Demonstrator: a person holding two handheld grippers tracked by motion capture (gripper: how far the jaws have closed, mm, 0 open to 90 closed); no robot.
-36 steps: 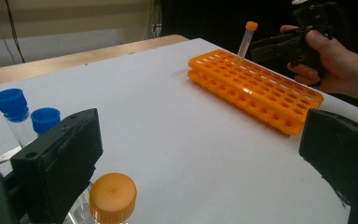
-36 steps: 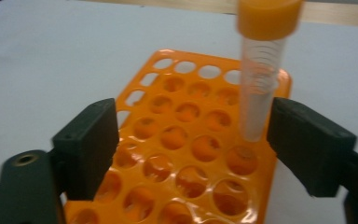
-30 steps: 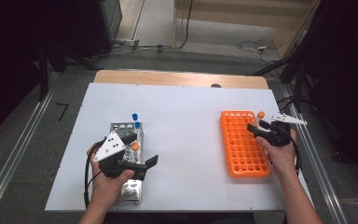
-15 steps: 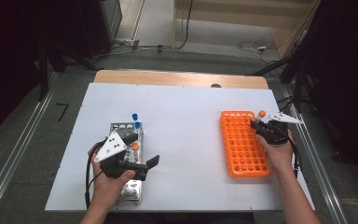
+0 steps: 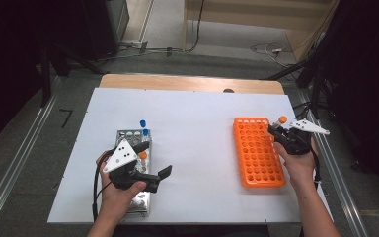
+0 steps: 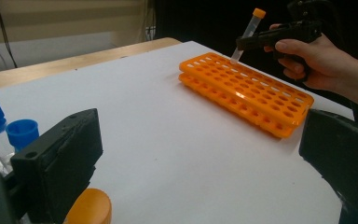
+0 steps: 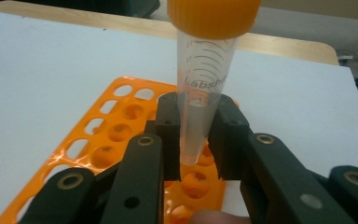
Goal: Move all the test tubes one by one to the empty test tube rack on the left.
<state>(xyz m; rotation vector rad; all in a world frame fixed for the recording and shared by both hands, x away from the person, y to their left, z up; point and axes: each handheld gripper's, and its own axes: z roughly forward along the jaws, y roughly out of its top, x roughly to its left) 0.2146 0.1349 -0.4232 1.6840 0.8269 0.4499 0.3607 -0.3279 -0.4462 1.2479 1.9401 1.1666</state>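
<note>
Clearly the right gripper [image 7: 198,140] clamps the orange-capped tube [image 7: 204,88] mid-body above the orange rack [image 5: 258,150]; light, slick plastic, likely. Left gripper [image 6: 200,163] gapes empty.

I work in a lab: tube racks, orange [image 5: 259,153] and metal [image 5: 133,170], on my white bench [image 5: 197,128], cables [image 5: 271,49] beyond.

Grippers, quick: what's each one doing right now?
Left gripper: open, holding nothing.
Right gripper: fingers closed on the orange-capped tube above the orange rack.
</note>
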